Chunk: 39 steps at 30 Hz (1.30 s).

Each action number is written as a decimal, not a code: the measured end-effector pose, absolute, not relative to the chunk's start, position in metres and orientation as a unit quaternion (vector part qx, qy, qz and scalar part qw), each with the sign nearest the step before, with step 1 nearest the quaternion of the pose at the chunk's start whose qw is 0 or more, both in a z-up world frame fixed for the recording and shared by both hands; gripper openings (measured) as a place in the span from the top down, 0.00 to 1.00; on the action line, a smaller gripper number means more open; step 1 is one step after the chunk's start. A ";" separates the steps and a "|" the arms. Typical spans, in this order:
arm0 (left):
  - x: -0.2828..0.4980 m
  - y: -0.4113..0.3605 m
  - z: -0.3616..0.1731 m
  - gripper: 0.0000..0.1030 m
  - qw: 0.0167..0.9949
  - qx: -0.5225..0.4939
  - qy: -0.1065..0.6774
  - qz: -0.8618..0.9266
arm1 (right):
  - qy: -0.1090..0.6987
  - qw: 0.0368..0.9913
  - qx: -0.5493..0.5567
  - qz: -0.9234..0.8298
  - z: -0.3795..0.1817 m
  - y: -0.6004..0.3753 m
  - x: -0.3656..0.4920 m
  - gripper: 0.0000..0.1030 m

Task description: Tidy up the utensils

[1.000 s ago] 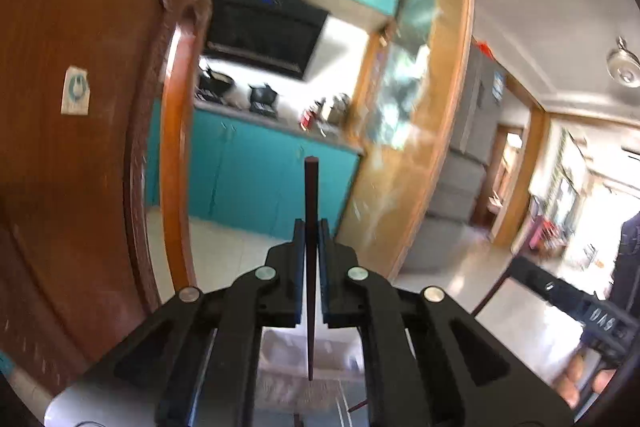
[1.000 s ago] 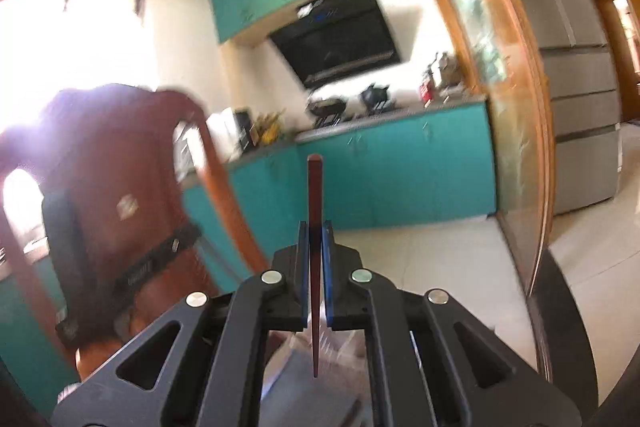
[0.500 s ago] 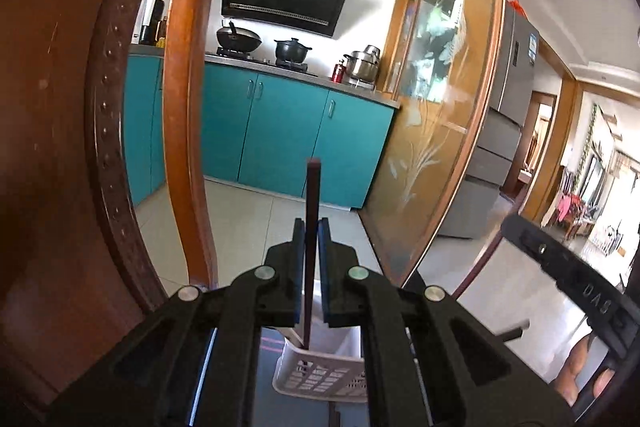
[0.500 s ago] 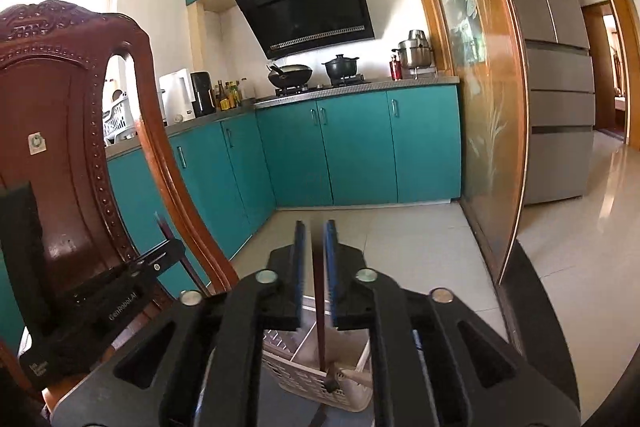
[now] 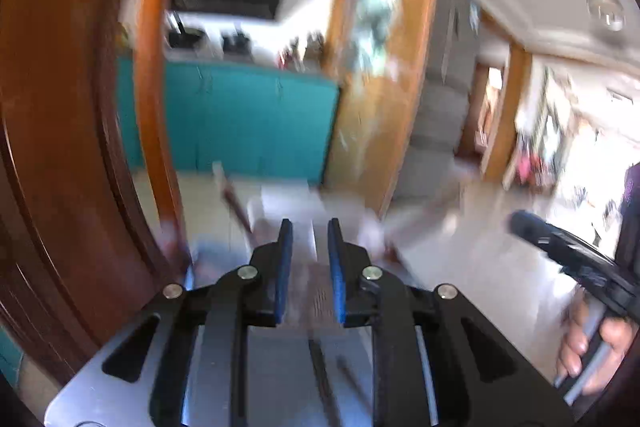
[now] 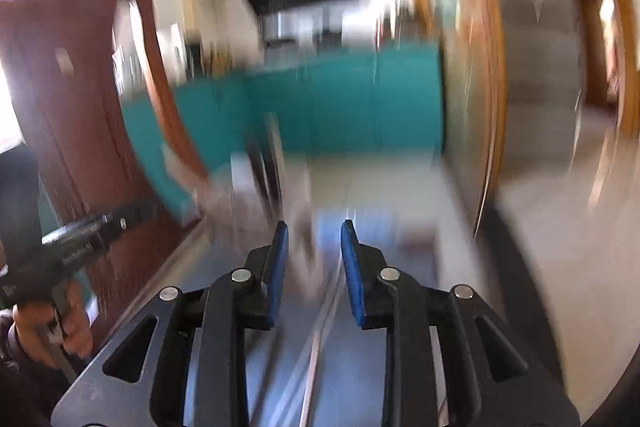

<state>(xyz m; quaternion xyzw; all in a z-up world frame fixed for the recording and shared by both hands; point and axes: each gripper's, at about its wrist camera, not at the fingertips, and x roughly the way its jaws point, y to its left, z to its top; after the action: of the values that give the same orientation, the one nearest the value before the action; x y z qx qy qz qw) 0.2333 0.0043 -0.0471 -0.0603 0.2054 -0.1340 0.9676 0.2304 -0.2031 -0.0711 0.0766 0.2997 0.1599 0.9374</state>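
Left gripper (image 5: 308,229) jaws parted and empty, right gripper (image 6: 313,229) jaws likewise, dark chopsticks (image 5: 236,203) blurred ahead-left of the left jaws, gripped between both jaws a second earlier.

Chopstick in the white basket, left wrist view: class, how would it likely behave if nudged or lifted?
The chopstick looks thin and straight, so it is probably stiff and light. It leans tilted in the white basket, so a nudge would likely swing it along the rim. Its narrow shaft may be slippery, though blur hides the finish.
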 end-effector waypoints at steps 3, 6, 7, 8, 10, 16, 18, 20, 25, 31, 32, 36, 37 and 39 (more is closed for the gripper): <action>0.255 -0.014 -0.104 0.83 0.927 -0.042 0.338 -0.156 | 0.412 0.896 0.067 0.150 -0.125 -0.194 0.249 0.74; 0.274 -0.028 -0.149 0.83 0.888 -0.040 0.427 -0.167 | 0.461 0.877 0.024 0.133 -0.149 -0.179 0.253 0.74; 0.278 -0.033 -0.159 0.83 0.881 -0.033 0.442 -0.165 | 0.466 0.875 0.023 0.134 -0.152 -0.177 0.252 0.74; 0.280 -0.035 -0.164 0.83 0.878 -0.026 0.449 -0.161 | 0.467 0.873 0.023 0.136 -0.153 -0.175 0.252 0.74; 0.283 -0.040 -0.173 0.83 0.872 -0.017 0.463 -0.158 | 0.469 0.873 0.020 0.135 -0.153 -0.172 0.251 0.74; 0.287 -0.047 -0.190 0.83 0.861 0.008 0.487 -0.144 | 0.484 0.863 -0.005 0.144 -0.161 -0.164 0.248 0.71; 0.287 -0.045 -0.191 0.82 0.862 0.008 0.488 -0.139 | 0.487 0.861 -0.012 0.147 -0.164 -0.161 0.246 0.68; 0.288 -0.043 -0.192 0.74 0.862 0.010 0.490 -0.129 | 0.488 0.860 -0.018 0.152 -0.166 -0.157 0.245 0.68; 0.293 -0.039 -0.191 0.70 0.862 0.006 0.492 -0.120 | 0.489 0.858 -0.037 0.154 -0.169 -0.150 0.244 0.67; 0.286 -0.034 -0.187 0.92 0.864 -0.001 0.487 -0.127 | 0.493 0.853 -0.042 0.169 -0.176 -0.143 0.248 0.69; 0.285 -0.035 -0.187 0.94 0.864 0.000 0.486 -0.128 | 0.493 0.853 -0.044 0.167 -0.177 -0.142 0.248 0.71; 0.279 -0.041 -0.190 0.94 0.867 -0.003 0.482 -0.126 | 0.494 0.853 -0.046 0.161 -0.184 -0.143 0.253 0.92; 0.276 -0.040 -0.190 0.94 0.868 -0.006 0.481 -0.126 | 0.491 0.855 -0.047 0.161 -0.185 -0.143 0.253 0.92; 0.271 -0.037 -0.191 0.94 0.868 -0.012 0.481 -0.126 | 0.485 0.859 -0.047 0.159 -0.185 -0.143 0.253 0.93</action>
<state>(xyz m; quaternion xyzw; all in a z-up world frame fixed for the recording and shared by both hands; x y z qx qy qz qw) 0.2709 -0.0370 -0.1907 -0.0117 0.4806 -0.1260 0.8678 0.2529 -0.1431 -0.1850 -0.0474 0.4850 0.1588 0.8586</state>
